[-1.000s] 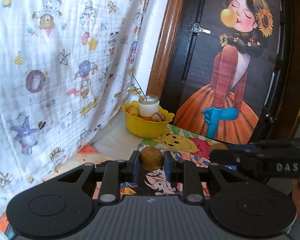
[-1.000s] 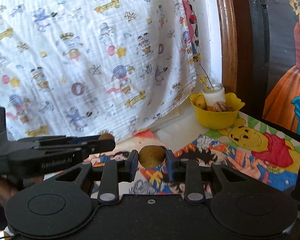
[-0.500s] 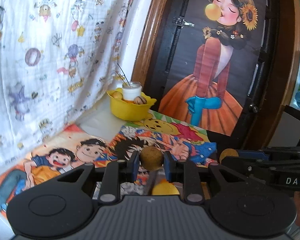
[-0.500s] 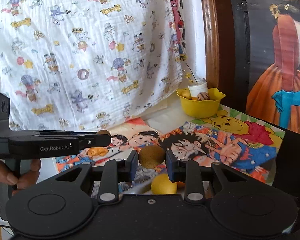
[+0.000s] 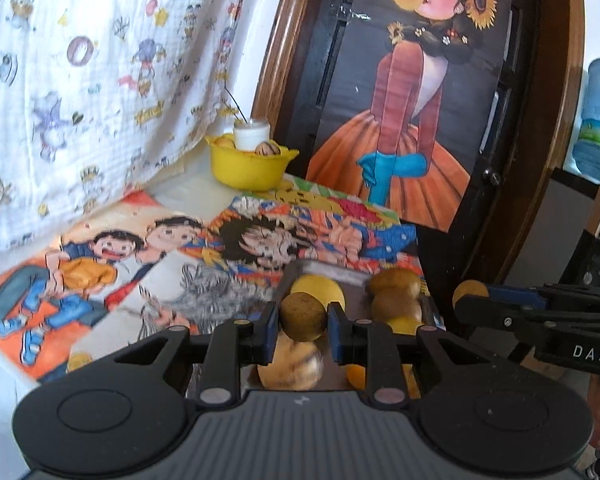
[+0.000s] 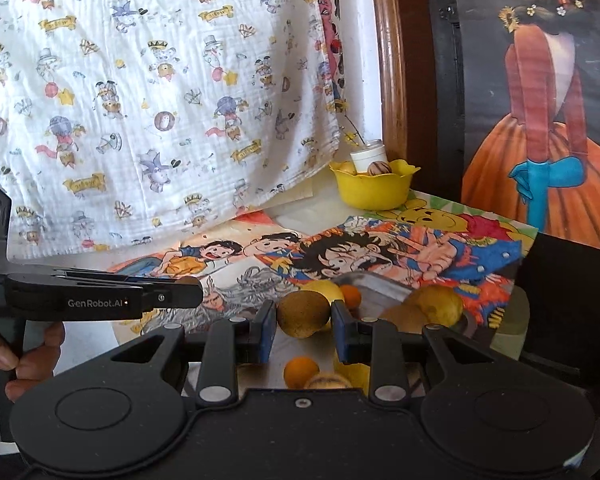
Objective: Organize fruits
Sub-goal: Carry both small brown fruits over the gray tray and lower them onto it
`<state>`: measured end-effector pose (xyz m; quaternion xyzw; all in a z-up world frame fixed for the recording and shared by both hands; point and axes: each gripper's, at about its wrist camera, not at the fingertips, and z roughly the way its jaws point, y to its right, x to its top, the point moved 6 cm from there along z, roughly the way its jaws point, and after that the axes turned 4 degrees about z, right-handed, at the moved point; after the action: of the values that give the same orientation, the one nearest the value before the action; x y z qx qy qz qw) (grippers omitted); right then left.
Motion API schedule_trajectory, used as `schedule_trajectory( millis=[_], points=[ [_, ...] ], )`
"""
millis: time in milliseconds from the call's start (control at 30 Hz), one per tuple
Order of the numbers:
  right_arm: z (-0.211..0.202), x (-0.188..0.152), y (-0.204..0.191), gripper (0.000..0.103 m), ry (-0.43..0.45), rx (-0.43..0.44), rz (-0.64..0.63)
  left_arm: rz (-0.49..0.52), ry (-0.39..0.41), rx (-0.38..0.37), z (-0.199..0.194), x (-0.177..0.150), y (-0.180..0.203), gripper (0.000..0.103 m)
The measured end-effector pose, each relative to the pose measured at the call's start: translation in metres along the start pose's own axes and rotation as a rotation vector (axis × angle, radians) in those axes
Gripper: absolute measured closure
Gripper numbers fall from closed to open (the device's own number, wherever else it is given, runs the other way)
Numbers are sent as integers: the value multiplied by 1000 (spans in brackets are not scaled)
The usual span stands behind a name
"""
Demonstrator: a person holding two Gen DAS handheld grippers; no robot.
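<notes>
My left gripper (image 5: 303,320) is shut on a brown kiwi (image 5: 302,317) and holds it above a metal tray (image 5: 320,270) of fruit. The tray holds a lemon (image 5: 320,288), more kiwis (image 5: 394,294) and a striped fruit (image 5: 290,368). My right gripper (image 6: 303,316) is shut on another brown kiwi (image 6: 303,314) above the same tray (image 6: 374,282), which shows lemons (image 6: 436,304) and small oranges (image 6: 300,372). Each gripper shows from the side in the other's view, the right one (image 5: 470,294) and the left one (image 6: 188,292).
A yellow bowl (image 5: 250,164) with a white jar (image 5: 251,138) and fruit stands at the table's far corner; it also shows in the right wrist view (image 6: 374,186). Cartoon posters (image 5: 148,248) cover the table. A patterned cloth (image 6: 140,100) hangs behind. A painted door (image 5: 420,100) stands at right.
Both grippers have pulled back from the yellow bowl and tilted down, each still holding its kiwi. The fruit tray has come into view below them.
</notes>
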<state>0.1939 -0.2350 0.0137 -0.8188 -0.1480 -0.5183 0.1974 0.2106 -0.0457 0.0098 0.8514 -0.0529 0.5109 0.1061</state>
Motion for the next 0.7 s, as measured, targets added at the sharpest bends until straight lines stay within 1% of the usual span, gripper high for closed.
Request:
schedule_trajectory(
  millis=[167, 300, 567, 700],
  points=[
    [-8, -21, -3, 72, 6, -23, 41, -3, -24, -12, 0, -21, 4, 75],
    [-12, -35, -8, 72, 16, -46, 42, -13, -46, -17, 2, -33, 5, 75],
    [-17, -59, -15, 71, 27, -86, 54, -36, -66, -24, 7, -47, 0, 75],
    [-16, -70, -15, 71, 13, -85, 99, -44, -74, -29, 10, -53, 1, 75]
  ],
)
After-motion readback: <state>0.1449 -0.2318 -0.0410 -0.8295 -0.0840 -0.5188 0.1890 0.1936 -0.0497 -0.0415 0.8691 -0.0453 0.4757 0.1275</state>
